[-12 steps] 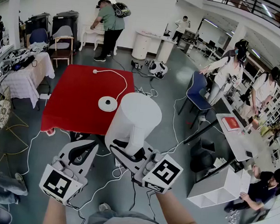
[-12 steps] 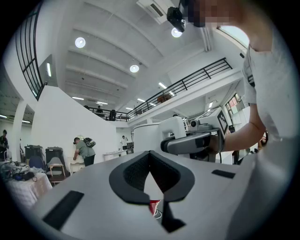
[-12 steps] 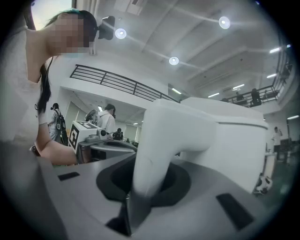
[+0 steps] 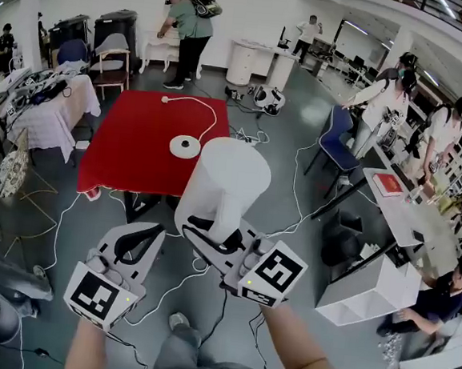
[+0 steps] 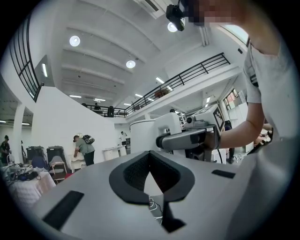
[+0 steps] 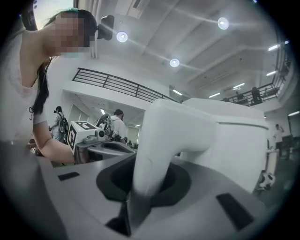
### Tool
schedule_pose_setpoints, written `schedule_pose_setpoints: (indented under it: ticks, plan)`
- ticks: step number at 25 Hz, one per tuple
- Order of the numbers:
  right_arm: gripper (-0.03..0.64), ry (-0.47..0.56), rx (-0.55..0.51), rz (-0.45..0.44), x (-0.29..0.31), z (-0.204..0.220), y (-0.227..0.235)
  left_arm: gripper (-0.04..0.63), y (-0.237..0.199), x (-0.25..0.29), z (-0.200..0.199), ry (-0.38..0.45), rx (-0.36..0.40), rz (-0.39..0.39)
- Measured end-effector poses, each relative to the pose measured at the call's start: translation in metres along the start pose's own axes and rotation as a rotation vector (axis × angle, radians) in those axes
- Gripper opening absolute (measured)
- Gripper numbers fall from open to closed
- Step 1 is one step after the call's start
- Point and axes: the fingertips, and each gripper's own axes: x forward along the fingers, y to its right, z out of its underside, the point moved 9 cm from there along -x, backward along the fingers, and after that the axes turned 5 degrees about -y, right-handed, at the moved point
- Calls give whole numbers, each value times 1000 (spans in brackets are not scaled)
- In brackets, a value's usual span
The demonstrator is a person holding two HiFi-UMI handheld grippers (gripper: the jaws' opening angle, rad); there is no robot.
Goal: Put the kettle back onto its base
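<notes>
A tall white kettle (image 4: 221, 183) hangs upright in the air over the grey floor, short of the red table (image 4: 128, 163). My right gripper (image 4: 210, 238) is shut on its handle (image 6: 154, 154), which fills the space between the jaws in the right gripper view. The round white base (image 4: 185, 145) lies on the red table, its white cord (image 4: 208, 121) curling away to the far side. My left gripper (image 4: 148, 237) hovers left of the kettle, shut with nothing in it. The left gripper view shows the kettle (image 5: 143, 136) and the right gripper (image 5: 187, 138) ahead of the left gripper (image 5: 152, 187).
Cables (image 4: 165, 290) trail over the floor below me. A cluttered white-clothed table (image 4: 48, 115) stands to the left, a blue chair (image 4: 335, 145) and a desk (image 4: 397, 210) to the right. A white cabinet (image 4: 366, 296) sits at the near right. Several people stand around the room.
The kettle stays in the right gripper's grip at about the same spot. The red table and base have slid slightly up the head view. The left gripper has barely moved.
</notes>
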Motion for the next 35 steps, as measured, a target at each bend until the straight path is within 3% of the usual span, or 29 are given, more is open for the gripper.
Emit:
schedule_pose_setpoints:
  ticks: [9, 25, 35]
  plan:
    - [67, -52, -12, 14, -20, 15, 10, 5, 12, 24, -1, -5, -60, 18]
    - [69, -54, -59, -5, 43, 15, 135, 5, -94, 137, -2, 55, -38, 46]
    - [71, -46, -73, -128, 74, 24, 234, 5, -134, 212, 1, 34, -59, -44]
